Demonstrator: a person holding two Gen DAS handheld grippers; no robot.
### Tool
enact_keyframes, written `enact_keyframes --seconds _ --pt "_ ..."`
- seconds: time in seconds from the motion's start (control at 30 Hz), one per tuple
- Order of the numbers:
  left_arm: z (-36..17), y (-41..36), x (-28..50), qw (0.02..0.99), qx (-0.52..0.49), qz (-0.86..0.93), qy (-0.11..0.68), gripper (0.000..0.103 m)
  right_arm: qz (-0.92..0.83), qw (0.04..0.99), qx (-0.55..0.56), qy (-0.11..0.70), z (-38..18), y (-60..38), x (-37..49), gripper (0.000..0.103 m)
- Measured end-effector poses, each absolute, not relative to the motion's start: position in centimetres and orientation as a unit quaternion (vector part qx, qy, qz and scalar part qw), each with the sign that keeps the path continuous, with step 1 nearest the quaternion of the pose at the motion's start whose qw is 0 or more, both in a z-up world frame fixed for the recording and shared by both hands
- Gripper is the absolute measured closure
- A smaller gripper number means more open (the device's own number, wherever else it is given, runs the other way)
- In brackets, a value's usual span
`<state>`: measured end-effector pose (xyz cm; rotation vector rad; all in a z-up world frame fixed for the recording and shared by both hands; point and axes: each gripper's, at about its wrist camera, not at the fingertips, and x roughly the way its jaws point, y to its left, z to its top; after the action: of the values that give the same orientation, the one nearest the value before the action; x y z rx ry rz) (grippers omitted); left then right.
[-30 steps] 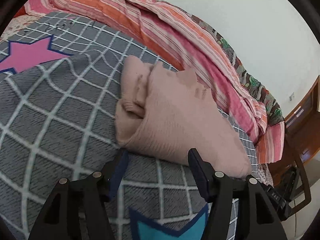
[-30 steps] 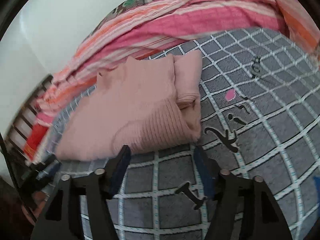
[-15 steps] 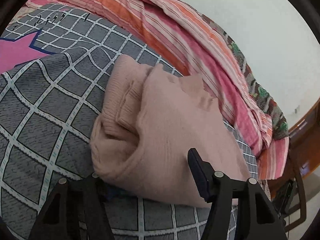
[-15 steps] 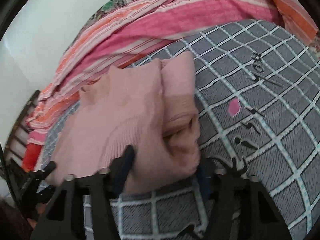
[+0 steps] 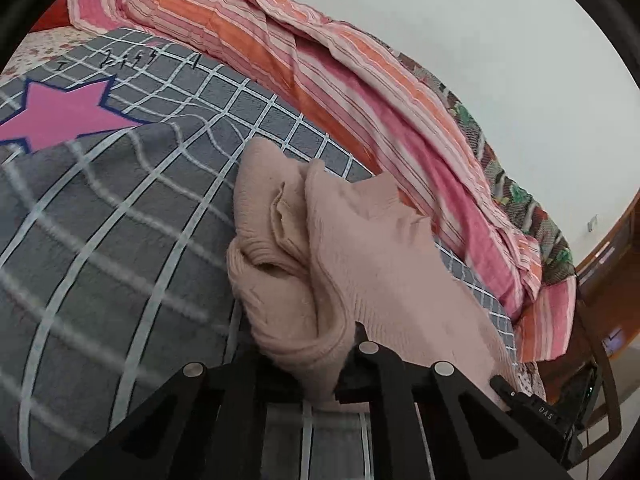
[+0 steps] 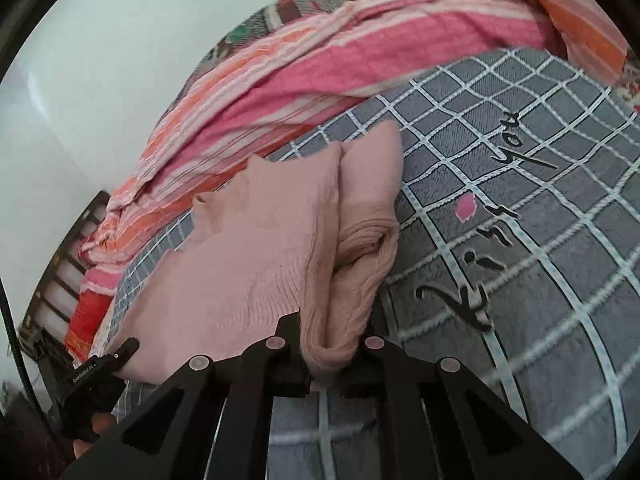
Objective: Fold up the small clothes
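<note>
The left gripper (image 5: pixel 316 364) and right gripper (image 6: pixel 332 356) each pinch a near corner of the pink knit garment (image 5: pixel 360 248). It stretches away from both across the grey checked blanket (image 5: pixel 120 240), so the fold would go forward.

A plain white wall (image 5: pixel 500 60) rises behind the bed; wooden furniture (image 5: pixel 608 256) stands alongside it.

A grey blanket (image 5: pixel 120 240) with a white grid covers the near bed surface, printed with a pink star (image 5: pixel 60 114) at far left and black script lettering (image 6: pixel 476 264) on the right. Beyond it, a rumpled pink and orange striped quilt (image 5: pixel 340 80) runs along a pale wall (image 5: pixel 500 40). Brown wooden furniture (image 5: pixel 604 264) stands at the far right.
</note>
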<state>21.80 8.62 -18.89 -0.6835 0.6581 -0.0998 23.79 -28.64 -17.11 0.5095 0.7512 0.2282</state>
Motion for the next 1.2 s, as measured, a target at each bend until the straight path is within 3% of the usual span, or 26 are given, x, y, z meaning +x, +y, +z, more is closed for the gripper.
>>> enact_keyframes --seconds 0.4,0.5,0.57,0.6,0.83,1.2 --pt "-18.0 8.4 12.0 0.884 -0.298 -0.087 0.350 0.092 0.126 0.893 0.210 0.378 -16.2 -29.8 12.7 0.093" --pt "-17.2 9.0 11.5 0.885 -0.276 -0.076 0.367 0.080 0.107 0.903 0.168 0.380 -15.6 -29.7 12.2 0.079" --pt "-16.6 9.4 11.0 0.894 -0.251 -0.056 0.368 0.068 0.088 0.915 0.149 0.365 -14.7 -30.2 11.9 0.059" --pt "-16.4 9.8 10.8 0.898 -0.244 -0.047 0.363 0.067 0.080 0.921 0.144 0.352 -14.2 -30.5 11.7 0.057" --pt "-14.4 10.9 13.5 0.908 -0.229 -0.045 0.347 0.055 0.059 0.932 0.118 0.337 -11.8 -30.3 15.6 0.056" --pt "-13.6 7.7 25.2 0.905 -0.210 -0.063 0.364 0.055 0.039 0.917 0.100 0.384 -13.2 -27.7 25.5 0.056"
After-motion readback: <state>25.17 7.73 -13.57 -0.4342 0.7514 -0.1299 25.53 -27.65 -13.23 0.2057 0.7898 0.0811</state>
